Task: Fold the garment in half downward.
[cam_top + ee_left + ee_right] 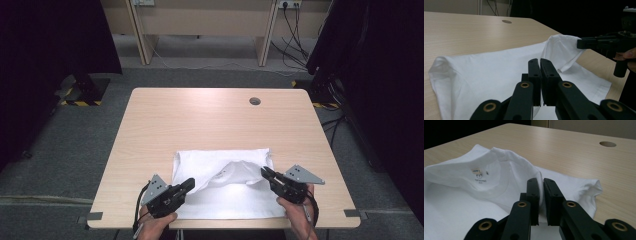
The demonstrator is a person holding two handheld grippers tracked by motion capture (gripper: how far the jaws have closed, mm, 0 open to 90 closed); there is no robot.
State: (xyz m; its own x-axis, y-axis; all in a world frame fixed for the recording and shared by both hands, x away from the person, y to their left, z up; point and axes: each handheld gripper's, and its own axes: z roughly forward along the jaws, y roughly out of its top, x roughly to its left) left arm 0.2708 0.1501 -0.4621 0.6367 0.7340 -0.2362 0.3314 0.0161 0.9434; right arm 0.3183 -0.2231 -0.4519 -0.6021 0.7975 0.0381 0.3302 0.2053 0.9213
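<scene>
Two hands come in at the near edge of the table point(150, 115), and each one holds a black gripper. I see the left gripper point(189, 184) on the near left. Its tips rest on the left side of the white shirt point(220, 197). In the left gripper view its jaws sit tight together, and I see a thin bit of white cloth between them, so I think it is pinching the shirt point(486, 75).

On the near right I see the right gripper point(264, 173). Its tips are at a raised fold of the shirt near the neck hole. In the right gripper view its jaws are close together with white cloth squeezed between them, so it is clamped on the shirt point(454, 202). The fold is lifted a little off the table there.

Next comes the shirt itself. It lies on the near half of the table, between the two grippers, folded into a wide block. The collar point(499, 155) stands up in the right gripper view, and a small label point(476, 171) shows inside it.

Farther away the wooden table top is bare. A small round hole point(255, 101) sits near the far right corner. Past the table I see grey floor point(60, 145) and some cables point(290, 35) by the far wall.
</scene>
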